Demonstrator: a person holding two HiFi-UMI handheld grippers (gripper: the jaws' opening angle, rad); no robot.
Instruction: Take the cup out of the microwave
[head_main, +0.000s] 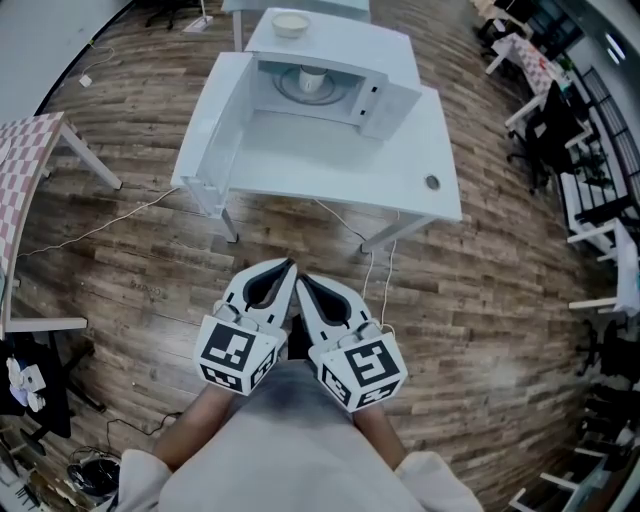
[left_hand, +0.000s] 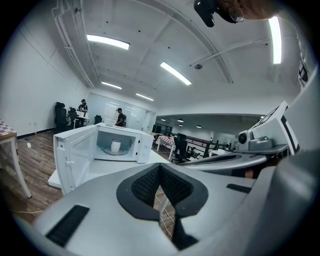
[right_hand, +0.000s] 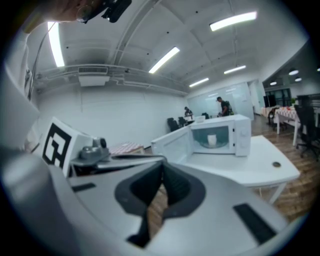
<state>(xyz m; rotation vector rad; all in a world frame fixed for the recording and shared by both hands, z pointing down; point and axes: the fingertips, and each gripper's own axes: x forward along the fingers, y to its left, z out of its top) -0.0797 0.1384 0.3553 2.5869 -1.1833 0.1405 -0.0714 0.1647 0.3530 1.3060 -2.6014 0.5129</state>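
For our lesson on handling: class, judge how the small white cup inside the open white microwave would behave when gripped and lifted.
The small white cup looks rigid, so it likely keeps its shape when gripped. It stands upright on the round glass turntable, so a sideways push might slide or tip it. Its contents are hidden; weight unclear.

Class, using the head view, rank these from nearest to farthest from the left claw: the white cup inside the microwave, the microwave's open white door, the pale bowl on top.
1. The open white door, swung out toward the left claw, at left.
2. The white cup, inside the microwave, centre.
3. The pale bowl, on the microwave's top, farthest back.
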